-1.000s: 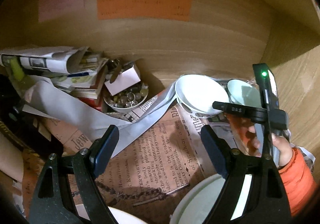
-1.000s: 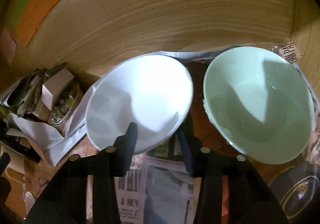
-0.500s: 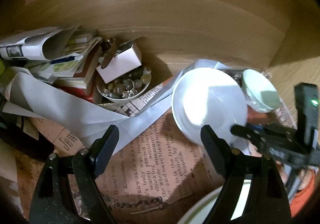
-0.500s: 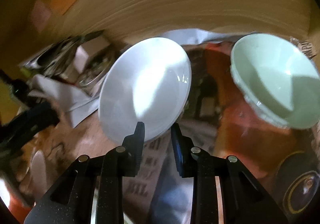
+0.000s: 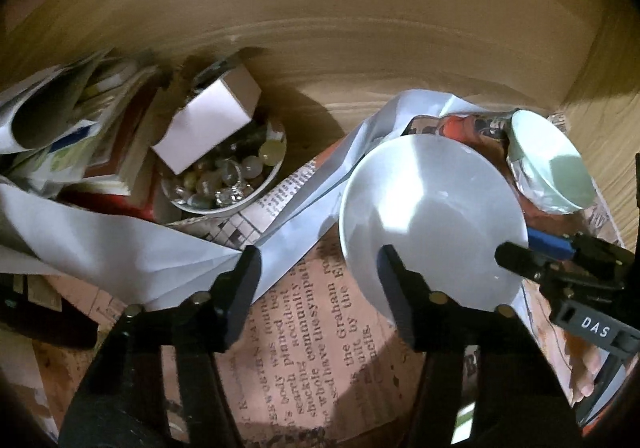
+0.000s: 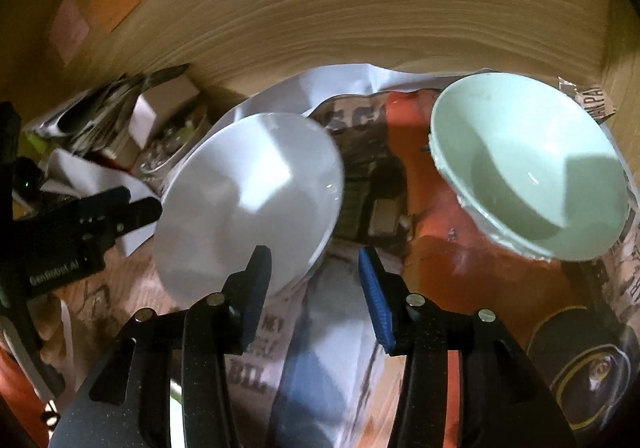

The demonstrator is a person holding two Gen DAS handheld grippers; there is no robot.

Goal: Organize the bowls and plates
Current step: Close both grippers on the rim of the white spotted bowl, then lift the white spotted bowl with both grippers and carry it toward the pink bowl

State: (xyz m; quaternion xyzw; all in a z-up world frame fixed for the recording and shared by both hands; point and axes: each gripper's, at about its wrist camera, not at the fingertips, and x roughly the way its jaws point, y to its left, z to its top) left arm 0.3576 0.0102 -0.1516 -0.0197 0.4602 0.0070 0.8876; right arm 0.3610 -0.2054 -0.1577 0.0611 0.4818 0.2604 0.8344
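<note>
Left wrist view: we see our left gripper (image 5: 318, 276) with its fingers wide apart and nothing between them. The right finger (image 5: 394, 288) covers a bit of the white bowl (image 5: 432, 224), so we cannot tell if it touches the rim. The white bowl sits on the newspaper (image 5: 304, 328), tipped up toward us. The green bowl (image 5: 552, 164) is near it at the far right, by the wooden wall (image 5: 360, 8), and looks squashed at the picture's edge. The jar of marbles (image 5: 224, 180) is partly hidden by a white box (image 5: 208, 124). The books (image 5: 80, 140) to the left are blurry.

From the right wrist view, our right gripper (image 6: 314, 288) is open too and holds nothing. Its left finger (image 6: 256, 288) hides part of the white bowl's (image 6: 248, 200) near edge. The green bowl (image 6: 528, 168) sits apart on the right. Its rim looks rough or chipped, but it is hard to make out.

We count two bowls, two grippers, one jar and one box.
</note>
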